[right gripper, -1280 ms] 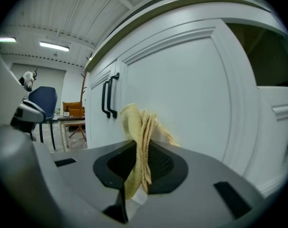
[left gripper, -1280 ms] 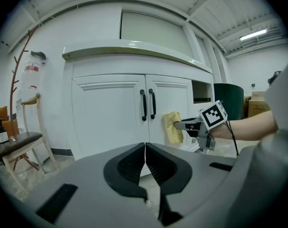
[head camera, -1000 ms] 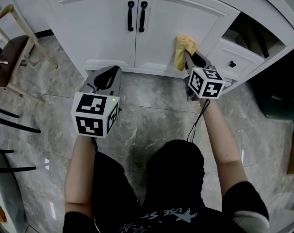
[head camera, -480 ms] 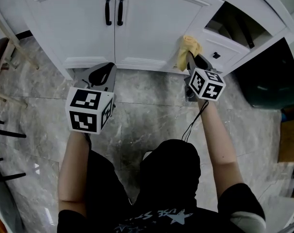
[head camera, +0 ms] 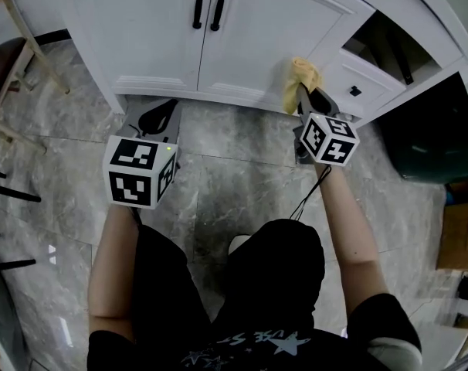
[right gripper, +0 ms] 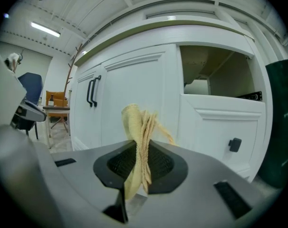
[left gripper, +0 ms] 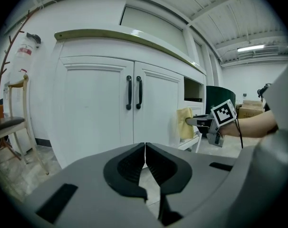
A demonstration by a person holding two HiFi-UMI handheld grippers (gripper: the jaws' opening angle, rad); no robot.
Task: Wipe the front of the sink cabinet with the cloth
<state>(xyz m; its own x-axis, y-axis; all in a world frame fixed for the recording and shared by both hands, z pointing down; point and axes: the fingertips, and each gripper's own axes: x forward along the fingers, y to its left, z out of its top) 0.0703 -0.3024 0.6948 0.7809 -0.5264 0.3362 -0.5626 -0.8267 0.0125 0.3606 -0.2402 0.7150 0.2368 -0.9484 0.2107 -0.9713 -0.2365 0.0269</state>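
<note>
The right claw (right gripper: 143, 167) is clamped on the bunched yellow cloth (right gripper: 139, 127), holding it seemingly against the lower right of the white sink cabinet (head camera: 257, 37) front for wiping, while the left claw (left gripper: 145, 148), jaws together and empty, hangs idle alongside.

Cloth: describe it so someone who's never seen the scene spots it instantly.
Find the white sink cabinet with two black door handles. Near the right door's lower right corner, beside the small drawer, the right gripper is shut on the cloth. It is the only yellow, crumpled thing against plain white fronts.
</note>
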